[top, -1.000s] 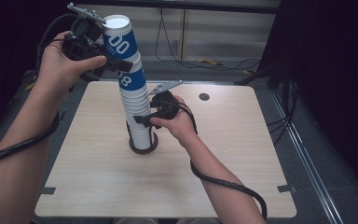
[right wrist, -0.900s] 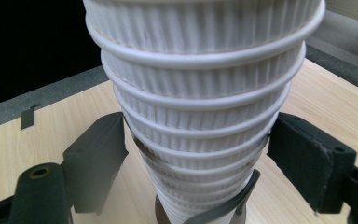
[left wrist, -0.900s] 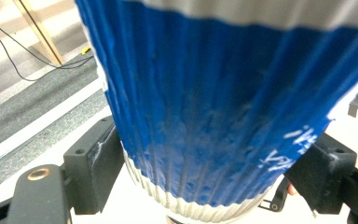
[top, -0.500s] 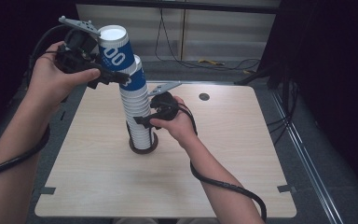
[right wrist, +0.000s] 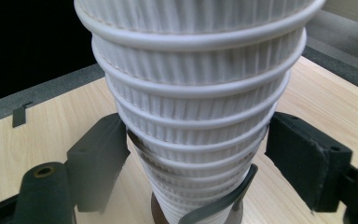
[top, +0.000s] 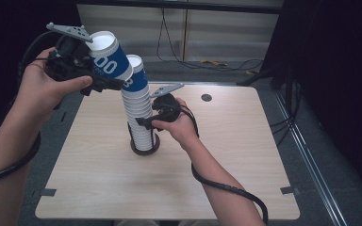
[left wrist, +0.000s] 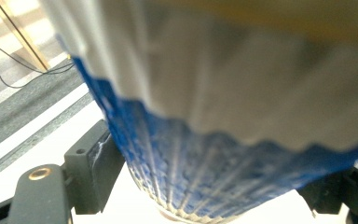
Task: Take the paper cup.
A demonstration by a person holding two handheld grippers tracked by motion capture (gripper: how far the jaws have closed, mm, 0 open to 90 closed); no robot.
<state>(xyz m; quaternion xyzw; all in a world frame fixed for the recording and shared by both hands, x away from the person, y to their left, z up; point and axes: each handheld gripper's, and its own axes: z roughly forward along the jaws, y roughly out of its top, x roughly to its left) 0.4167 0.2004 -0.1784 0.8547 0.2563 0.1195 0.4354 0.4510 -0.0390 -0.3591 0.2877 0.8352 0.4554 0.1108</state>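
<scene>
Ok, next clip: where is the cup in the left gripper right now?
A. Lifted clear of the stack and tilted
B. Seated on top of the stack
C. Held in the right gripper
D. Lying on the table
A: the left gripper holds the cup tilted, up and left of the stack.

Left gripper: raised at far left, jaws clamped and just closing further, forearm rising from the near-left corner. Right gripper: low at centre, jaws just narrowing, forearm from near right.

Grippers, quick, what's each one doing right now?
Left gripper: closed on the lifted blue-and-white cup, jaws just tightening.
Right gripper: around the cup stack, jaws just closing; contact cannot be told.
</scene>
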